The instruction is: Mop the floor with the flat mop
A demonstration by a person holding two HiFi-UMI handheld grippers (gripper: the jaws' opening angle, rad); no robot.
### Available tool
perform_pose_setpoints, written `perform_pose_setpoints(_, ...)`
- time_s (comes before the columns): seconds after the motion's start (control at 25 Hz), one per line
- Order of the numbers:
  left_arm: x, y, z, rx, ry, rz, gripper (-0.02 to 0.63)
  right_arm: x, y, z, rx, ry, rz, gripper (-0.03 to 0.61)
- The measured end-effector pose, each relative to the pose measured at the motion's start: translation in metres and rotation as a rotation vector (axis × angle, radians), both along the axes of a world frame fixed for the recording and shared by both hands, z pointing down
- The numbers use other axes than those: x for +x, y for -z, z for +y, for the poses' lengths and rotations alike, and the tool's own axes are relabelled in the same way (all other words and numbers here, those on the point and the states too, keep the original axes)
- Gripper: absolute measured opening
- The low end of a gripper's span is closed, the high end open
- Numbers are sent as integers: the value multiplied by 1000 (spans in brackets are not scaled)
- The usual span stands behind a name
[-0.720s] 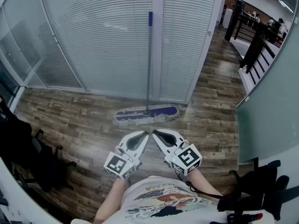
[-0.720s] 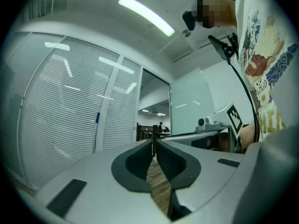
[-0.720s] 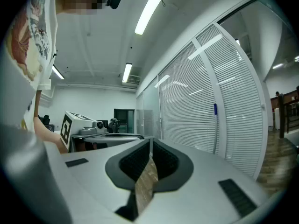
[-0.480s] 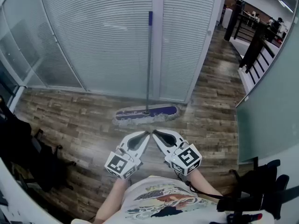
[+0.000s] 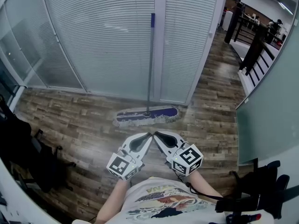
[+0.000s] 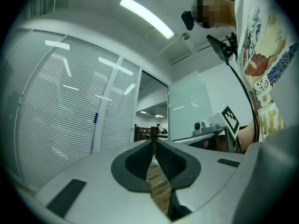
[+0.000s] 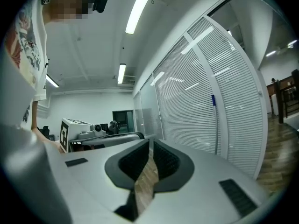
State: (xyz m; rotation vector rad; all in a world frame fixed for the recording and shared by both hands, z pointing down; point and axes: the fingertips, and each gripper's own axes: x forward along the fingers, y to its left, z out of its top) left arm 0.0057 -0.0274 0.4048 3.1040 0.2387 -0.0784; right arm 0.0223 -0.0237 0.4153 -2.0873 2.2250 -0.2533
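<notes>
The flat mop stands propped against the glass partition, its blue-and-white head (image 5: 147, 115) flat on the wooden floor (image 5: 74, 115) and its grey, blue-tipped handle (image 5: 150, 59) rising upright. Its handle tip also shows in the left gripper view (image 6: 96, 118) and the right gripper view (image 7: 213, 100). My left gripper (image 5: 148, 135) and right gripper (image 5: 156, 134) are held side by side just short of the mop head, tips nearly touching each other. Both are shut with nothing between the jaws (image 6: 153, 143) (image 7: 150, 146).
A blinds-covered glass wall (image 5: 107, 36) runs behind the mop, with a white post (image 5: 160, 41) beside the handle. A frosted glass panel (image 5: 271, 106) stands at right, dark chairs (image 5: 28, 157) at left and a black stand (image 5: 252, 195) at lower right. Railings (image 5: 254, 41) lie farther back.
The view has shifted very slightly; both grippers sit a touch lower and to the right in the head view. The mop has not moved.
</notes>
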Motion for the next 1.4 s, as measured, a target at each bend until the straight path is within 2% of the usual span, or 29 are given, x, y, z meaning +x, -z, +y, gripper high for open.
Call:
perform_pose_setpoints(0.36, -10, -11, -12, -24, -1, -25, 34, -12, -9, -10, -31, -11, 0, 38)
perform_pose_setpoints(0.64, 1, -18, -22, -29, -23, -55, 34, 1, -13, -21, -40, -32, -42, 38)
perform_pose_setpoints(0.8, 22, -23, -28, -10, -23, -72, 34, 24, -20, -31, -32, -29, -64, 38)
perform_pose_setpoints(1.08, 57, -22, -79, -20, 20, -95, 35, 61, -19, -84, -12, 25, -80, 38)
perform_pose_setpoints(1.4, 142, -23, -132, -12, 53, -117, 35, 146, -20, -137, -3, 48, -88, 38)
